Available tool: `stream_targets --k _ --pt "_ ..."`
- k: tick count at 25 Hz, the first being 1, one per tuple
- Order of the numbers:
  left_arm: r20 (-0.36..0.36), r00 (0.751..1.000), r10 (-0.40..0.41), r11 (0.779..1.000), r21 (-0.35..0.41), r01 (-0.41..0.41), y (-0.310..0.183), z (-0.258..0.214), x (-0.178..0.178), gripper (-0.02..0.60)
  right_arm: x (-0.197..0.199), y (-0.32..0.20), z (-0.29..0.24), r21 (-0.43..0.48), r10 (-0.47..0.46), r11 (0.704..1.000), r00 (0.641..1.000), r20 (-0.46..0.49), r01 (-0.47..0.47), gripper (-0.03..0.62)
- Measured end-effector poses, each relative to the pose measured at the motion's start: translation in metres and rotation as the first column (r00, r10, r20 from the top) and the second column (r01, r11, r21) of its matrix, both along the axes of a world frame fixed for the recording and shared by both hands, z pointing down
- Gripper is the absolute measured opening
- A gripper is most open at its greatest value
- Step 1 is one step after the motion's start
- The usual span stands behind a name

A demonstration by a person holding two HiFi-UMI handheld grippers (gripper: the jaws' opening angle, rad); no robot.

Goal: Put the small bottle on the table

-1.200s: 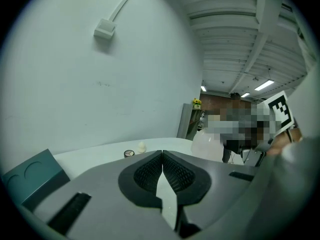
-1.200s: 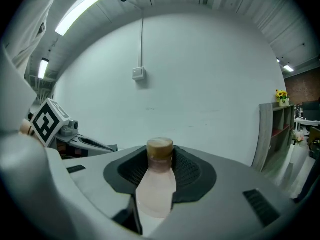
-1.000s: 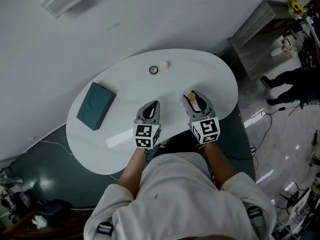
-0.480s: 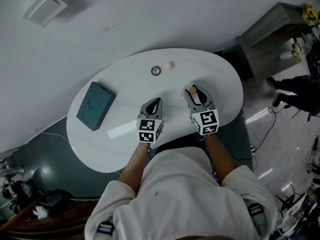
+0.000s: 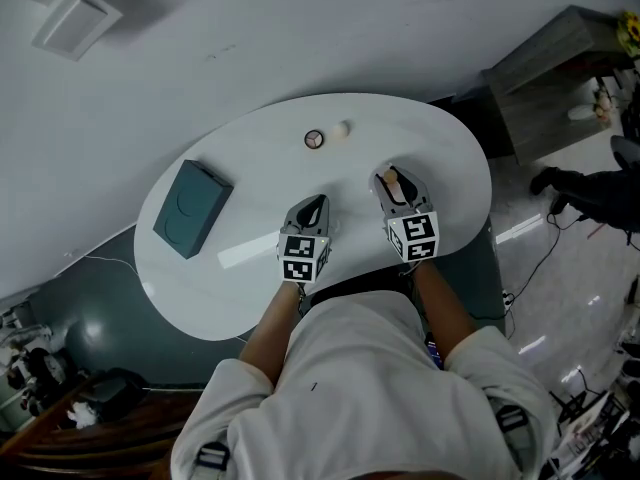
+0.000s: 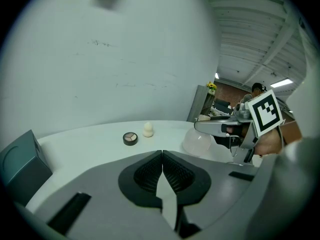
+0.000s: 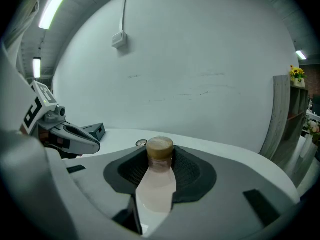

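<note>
Right gripper (image 5: 397, 182) now sits slightly farther over white oval table (image 5: 250, 168).
It pinches small translucent tan-capped bottle (image 7: 159, 176) below cap; likely light, stiff, slippery. Left gripper (image 6: 162, 171) is pressed together.

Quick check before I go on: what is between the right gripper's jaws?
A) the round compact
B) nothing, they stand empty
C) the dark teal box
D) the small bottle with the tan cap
D: the right gripper view shows the small bottle standing upright between the pads of the right gripper, its tan cap poking up above them.
</note>
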State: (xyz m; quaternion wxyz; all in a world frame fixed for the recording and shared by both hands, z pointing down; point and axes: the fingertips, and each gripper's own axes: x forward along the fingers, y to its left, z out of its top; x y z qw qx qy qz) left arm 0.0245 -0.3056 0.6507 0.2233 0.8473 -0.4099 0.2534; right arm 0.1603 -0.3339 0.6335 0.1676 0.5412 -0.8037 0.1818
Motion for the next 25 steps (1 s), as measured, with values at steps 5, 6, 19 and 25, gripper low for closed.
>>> stream_targets --k 5,6,19,25 --pt "0.0 1.0 -0.004 1.0 -0.017 0.004 0.005 0.003 0.003 0.02 0.002 0.004 0.009 -0.024 -0.004 1.0 1.0 -0.012 0.004 0.138" --pt "0.0 1.0 -0.004 1.0 -0.019 0.004 0.005 0.004 0.003 0.02 0.002 0.004 0.01 -0.027 -0.006 1.0 1.0 -0.013 0.005 0.138" --pt "-0.005 1.0 -0.006 0.999 -0.04 0.006 0.011 0.011 0.014 0.02 0.007 0.01 0.026 -0.084 -0.017 0.996 0.999 -0.029 0.014 0.138" --pt "-0.008 1.0 -0.003 0.999 -0.048 0.002 0.011 0.014 0.022 0.02 0.01 0.015 0.033 -0.105 -0.02 0.994 0.999 -0.037 0.016 0.138"
